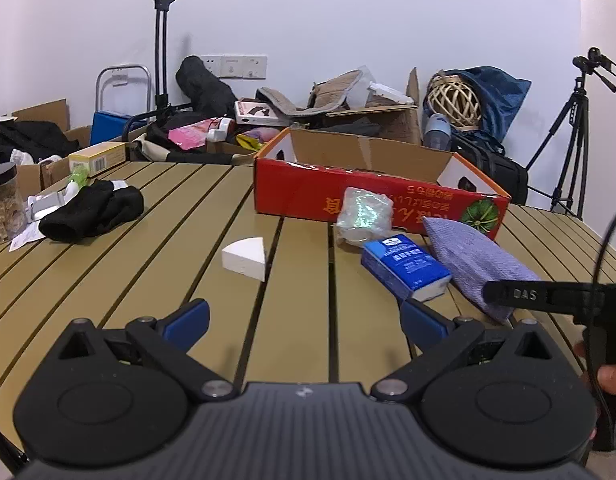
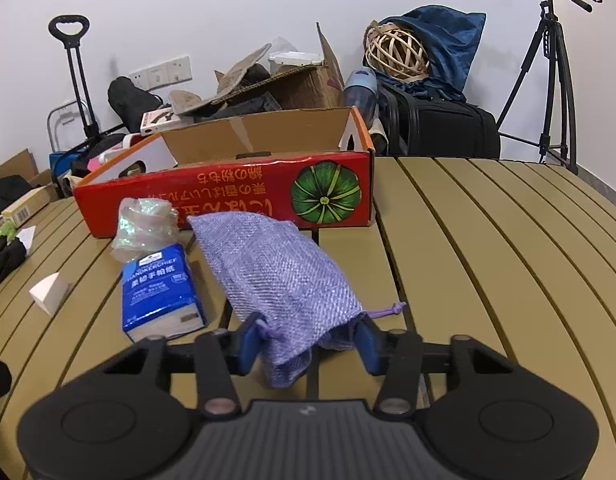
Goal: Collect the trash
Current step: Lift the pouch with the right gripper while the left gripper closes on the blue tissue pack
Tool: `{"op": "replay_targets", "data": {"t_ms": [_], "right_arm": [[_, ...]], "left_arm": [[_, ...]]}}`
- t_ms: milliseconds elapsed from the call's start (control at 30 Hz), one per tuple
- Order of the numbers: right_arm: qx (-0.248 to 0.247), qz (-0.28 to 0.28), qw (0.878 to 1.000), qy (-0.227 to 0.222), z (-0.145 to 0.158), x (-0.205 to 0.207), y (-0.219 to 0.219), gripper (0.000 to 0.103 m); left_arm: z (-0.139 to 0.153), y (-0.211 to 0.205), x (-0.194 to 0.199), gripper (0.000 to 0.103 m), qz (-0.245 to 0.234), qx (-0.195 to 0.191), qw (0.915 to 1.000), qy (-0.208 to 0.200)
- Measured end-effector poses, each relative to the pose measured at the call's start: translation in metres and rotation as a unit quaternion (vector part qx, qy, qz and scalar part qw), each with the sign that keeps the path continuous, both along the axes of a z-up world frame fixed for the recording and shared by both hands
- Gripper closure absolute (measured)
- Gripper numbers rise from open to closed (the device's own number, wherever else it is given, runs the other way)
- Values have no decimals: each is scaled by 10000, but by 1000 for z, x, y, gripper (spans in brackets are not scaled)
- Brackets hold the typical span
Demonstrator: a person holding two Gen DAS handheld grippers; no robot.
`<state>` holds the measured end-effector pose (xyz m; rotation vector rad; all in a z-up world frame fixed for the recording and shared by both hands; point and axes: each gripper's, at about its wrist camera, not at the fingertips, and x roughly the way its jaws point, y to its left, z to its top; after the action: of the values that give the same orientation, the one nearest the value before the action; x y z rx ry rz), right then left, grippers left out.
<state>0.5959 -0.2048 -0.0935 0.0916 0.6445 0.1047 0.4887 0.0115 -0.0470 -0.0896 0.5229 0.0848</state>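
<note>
A purple woven drawstring pouch (image 2: 280, 276) lies on the slatted table, and my right gripper (image 2: 310, 340) has a blue finger on each side of its near end, partly closed around it. The pouch also shows in the left wrist view (image 1: 468, 264). Next to it lie a blue tissue pack (image 2: 160, 292) (image 1: 404, 266), a crumpled clear plastic wrapper (image 2: 144, 224) (image 1: 364, 216) and a white foam wedge (image 1: 246, 258) (image 2: 48, 292). An open red cardboard box (image 1: 372, 200) (image 2: 236, 196) stands behind them. My left gripper (image 1: 304, 322) is open and empty above bare table.
A black cloth (image 1: 94, 210), a yellow carton (image 1: 98, 158) and a jar (image 1: 2, 204) sit at the table's left. Clutter, boxes, a trolley (image 1: 162, 40) and a tripod (image 2: 556, 68) stand beyond the far edge. The table (image 2: 508, 260) extends to the right.
</note>
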Motion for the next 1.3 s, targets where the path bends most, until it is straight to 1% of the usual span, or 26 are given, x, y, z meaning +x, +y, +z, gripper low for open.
{"op": "replay_targets", "data": {"t_ms": [33, 67, 167, 200, 333, 467, 567, 667, 833, 900, 967, 1000, 1067, 1200, 1300], "right_arm": [[36, 13, 10000, -13, 0, -1, -1, 70], [99, 30, 9999, -27, 0, -1, -3, 73], [148, 57, 9999, -57, -1, -2, -5, 79], [182, 59, 9998, -73, -2, -2, -6, 83], [476, 55, 9988, -128, -3, -3, -15, 90], [797, 3, 9965, -237, 0, -6, -28, 91], [1234, 35, 9919, -299, 2, -9, -45, 91], [1344, -12, 9904, -325, 4, -11, -59, 92], [1702, -143, 9843, -445, 8, -17, -90, 92], [1801, -235, 9820, -517, 11, -19, -102, 92], [1774, -362, 9817, -589, 12, -20, -111, 92], [1714, -460, 9820, -643, 13, -21, -115, 92], [1736, -573, 9807, -697, 13, -22, -124, 92], [1859, -736, 9770, -742, 12, -22, -138, 92], [1906, -869, 9747, -779, 10, -21, -146, 92]], "left_arm": [[0, 1, 1, 0, 15, -24, 10000, 8], [0, 2, 1, 0, 25, -49, 10000, 17], [-1, 2, 2, 0, 46, -51, 10000, 42], [-1, 1, 2, 0, 49, -36, 10000, 53], [-1, -2, 2, 0, 39, -15, 10000, 61], [-2, -6, 2, 0, 48, -70, 9999, 92], [-4, -14, 3, 0, 0, -217, 9995, 222], [-3, -27, 5, 0, 57, -190, 9995, 238], [4, -53, 22, 0, 82, -214, 9993, 294], [5, -65, 32, 0, 43, -206, 9993, 325], [4, -76, 44, 0, -88, -227, 9989, 403], [3, -81, 49, 0, -111, -217, 9987, 444], [2, -92, 60, 0, -88, -80, 9988, 484], [-1, -110, 82, 0, 153, 242, 9981, 544], [-7, -115, 97, 0, 378, 262, 9964, 708]]}}
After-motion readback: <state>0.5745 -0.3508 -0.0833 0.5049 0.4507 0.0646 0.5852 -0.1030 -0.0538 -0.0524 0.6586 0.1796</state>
